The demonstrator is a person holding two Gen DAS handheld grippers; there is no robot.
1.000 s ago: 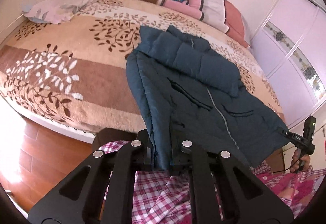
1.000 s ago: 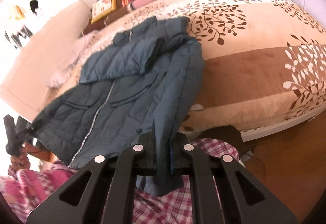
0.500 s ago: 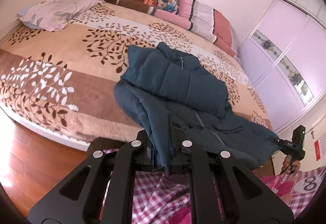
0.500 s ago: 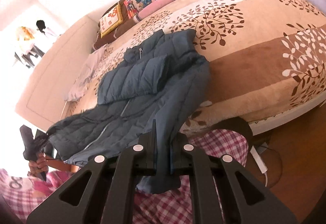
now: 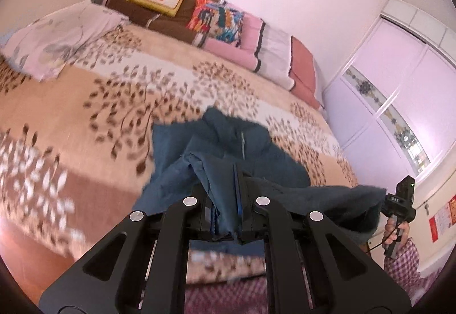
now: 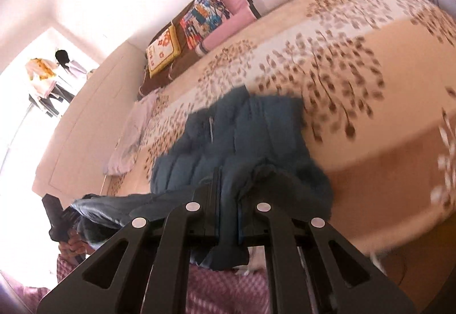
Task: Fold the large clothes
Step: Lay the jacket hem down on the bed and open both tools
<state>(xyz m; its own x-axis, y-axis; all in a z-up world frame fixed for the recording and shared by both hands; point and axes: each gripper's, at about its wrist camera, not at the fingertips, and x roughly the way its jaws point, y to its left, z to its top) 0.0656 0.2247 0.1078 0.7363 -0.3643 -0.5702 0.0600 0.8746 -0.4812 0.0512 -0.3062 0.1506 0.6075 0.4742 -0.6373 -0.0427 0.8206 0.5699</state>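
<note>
Clamping one blue jacket (image 5: 228, 148): two grippers, left gripper (image 5: 226, 210), right gripper (image 6: 228, 211).

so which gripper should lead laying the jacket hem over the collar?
Neither clearly. The left gripper and the right gripper are each shut on a bottom corner of the blue puffer jacket, hem stretched between them, collar end on the bed. Probably move both together.

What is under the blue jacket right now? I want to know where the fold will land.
The far part of the jacket rests on the bed's leaf-print blanket. The near hem is lifted, pinched by the left gripper and right gripper. The blanket directly beneath is hidden.
</note>
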